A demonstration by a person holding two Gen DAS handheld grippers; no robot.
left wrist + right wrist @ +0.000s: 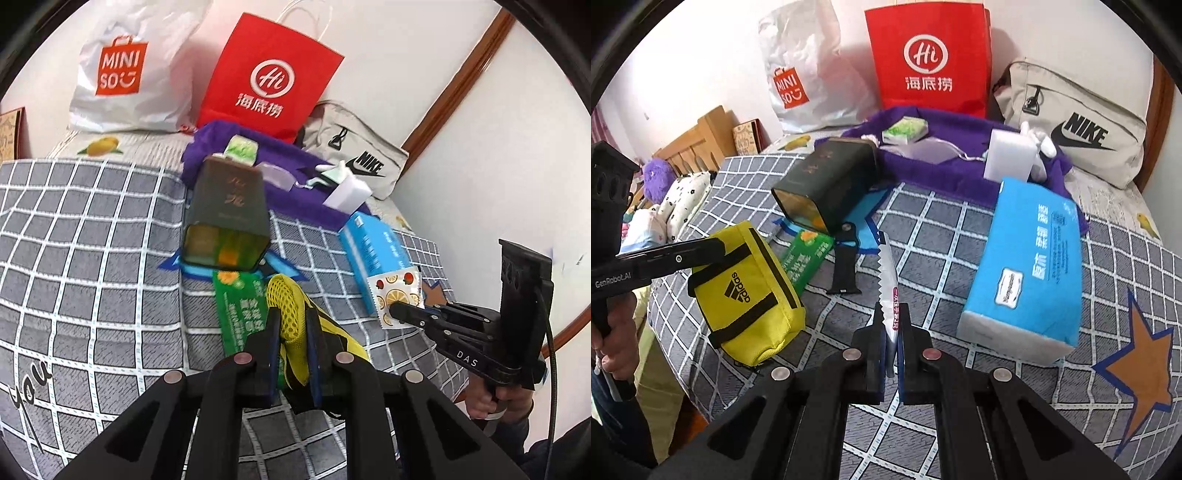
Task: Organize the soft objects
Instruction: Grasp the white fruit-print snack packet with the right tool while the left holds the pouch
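Note:
My left gripper (293, 325) is shut on the mesh edge of a yellow Adidas pouch (288, 299), which hangs lifted off the checked bedspread (92, 229). The right wrist view shows the same pouch (746, 295) at the left, with the left gripper (716, 249) on its top. My right gripper (891, 321) is shut on a flat sachet with a serrated edge (888, 273). Seen from the left wrist, this fruit-printed sachet (397, 291) sticks up from the right gripper (397, 310), just in front of a blue tissue pack (373, 251).
On the bed lie a dark green tin (827, 184), a green packet (805, 258), a black watch strap (846, 262) and a purple cloth (942, 173) carrying a white block (1010, 155) and a sponge (905, 129). Red (931, 59), Miniso (805, 74) and Nike (1082, 125) bags line the wall.

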